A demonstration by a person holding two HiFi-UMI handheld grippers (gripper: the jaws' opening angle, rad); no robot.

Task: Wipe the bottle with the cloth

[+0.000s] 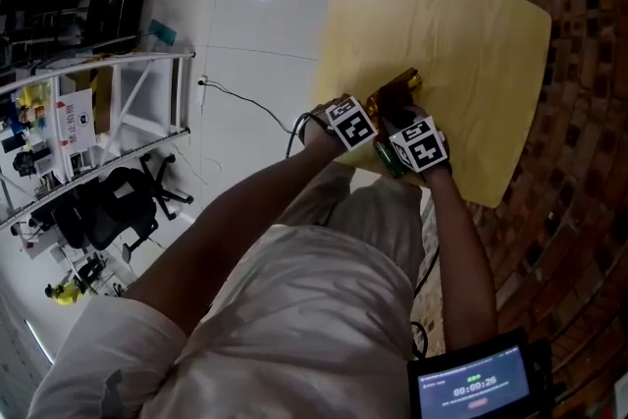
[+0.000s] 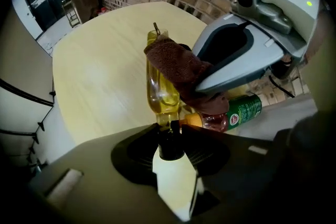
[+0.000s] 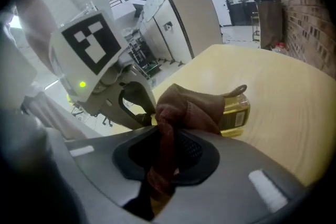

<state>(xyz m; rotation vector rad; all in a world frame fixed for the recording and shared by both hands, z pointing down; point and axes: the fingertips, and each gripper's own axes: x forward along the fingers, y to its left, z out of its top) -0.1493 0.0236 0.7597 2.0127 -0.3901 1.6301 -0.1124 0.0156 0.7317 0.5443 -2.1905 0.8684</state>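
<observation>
Bottles two, yellow bottle (image 2: 160, 89) clamped in left gripper (image 2: 169, 136) jaws, green-labelled bottle (image 2: 242, 111) beside, one cloth (image 3: 189, 105) clamped in right gripper (image 3: 163, 128)

The person wears a pale cream short-sleeved shirt (image 1: 294, 309) and light trousers (image 1: 378, 211) (their length is not clear from the head view). The left gripper (image 2: 169, 131) and the right gripper (image 3: 163, 128) have dark grey moulded bodies seen close up. Each of the 2 carries a white marker cube (image 1: 350, 123) printed with black squares. Each also has a light grey shell (image 2: 236, 55) with a dark opening and 1 small green light (image 3: 82, 84).
</observation>
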